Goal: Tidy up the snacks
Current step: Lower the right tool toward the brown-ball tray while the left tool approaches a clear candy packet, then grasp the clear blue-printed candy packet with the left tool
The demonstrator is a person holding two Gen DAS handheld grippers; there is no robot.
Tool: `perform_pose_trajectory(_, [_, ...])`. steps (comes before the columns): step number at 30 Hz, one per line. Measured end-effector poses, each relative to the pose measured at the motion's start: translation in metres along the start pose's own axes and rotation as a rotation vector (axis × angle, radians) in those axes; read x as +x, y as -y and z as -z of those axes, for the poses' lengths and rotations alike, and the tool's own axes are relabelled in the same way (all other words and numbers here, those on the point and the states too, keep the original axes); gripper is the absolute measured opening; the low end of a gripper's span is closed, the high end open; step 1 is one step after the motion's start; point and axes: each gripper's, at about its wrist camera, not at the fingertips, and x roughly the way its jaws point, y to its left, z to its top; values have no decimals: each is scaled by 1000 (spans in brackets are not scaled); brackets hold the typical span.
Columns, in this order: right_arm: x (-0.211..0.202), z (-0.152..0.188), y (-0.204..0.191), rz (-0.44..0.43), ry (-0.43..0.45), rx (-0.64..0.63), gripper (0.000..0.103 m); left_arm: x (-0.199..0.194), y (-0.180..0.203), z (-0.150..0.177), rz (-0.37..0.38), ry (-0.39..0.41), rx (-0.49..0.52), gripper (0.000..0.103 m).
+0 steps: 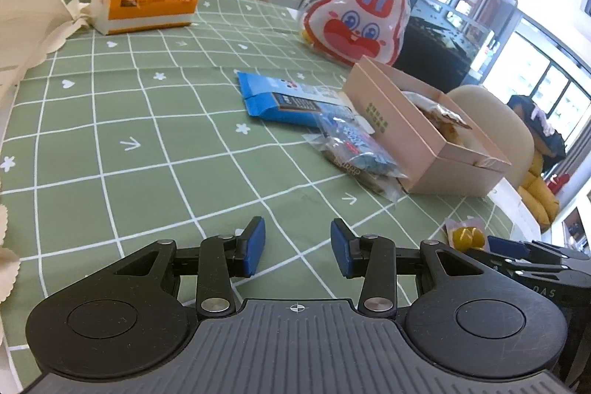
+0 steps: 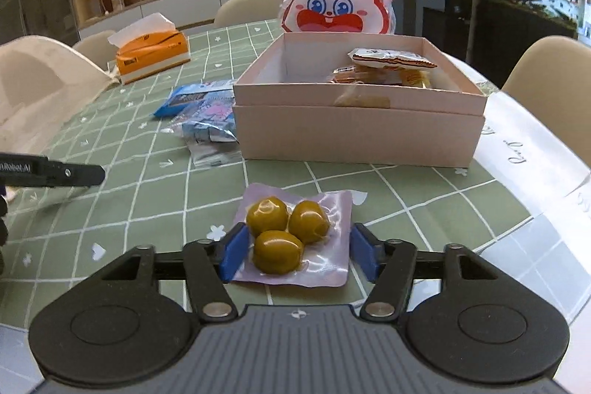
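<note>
Three olives in a pouch lie between our right gripper's wide-open pads; our left gripper hangs empty, farther off.

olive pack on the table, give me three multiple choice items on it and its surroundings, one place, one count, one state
1. Where does the olive pack lie?
A. inside the pink box
B. on the tablecloth between the right gripper's pads
C. on the tissue pack

2. How many olives show in it?
A. two
B. three
C. five

3. How is the pink box?
A. open, snacks inside
B. lidded
C. tipped over

Key: 1 B, it lies flat between the right gripper pads; 2 B, three green rounds show; 3 A, its top is open with wrapped snacks visible.
</note>
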Motion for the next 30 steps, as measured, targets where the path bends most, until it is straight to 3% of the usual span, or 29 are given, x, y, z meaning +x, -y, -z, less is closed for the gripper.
perform_pose_trajectory(9, [-2,2,7,-23,18,58,77,13,21,-23,77,-10,-15,44])
perform_pose_trajectory(16, [-4,3,17,-68,33,111,79,54,52,-78,41,76,35,44])
perform_pose_trajectory(19, [-4,3,18,-80,35,121,80,90,61,-93,17,57,72,44])
perform_pose_trajectory(24, [-4,3,20,-87,37,130,80,125,60,-89,33,-21,103,40])
perform_pose_trajectory(30, [-3,3,21,-102,37,138,82,87,48,-61,58,-47,130,40])
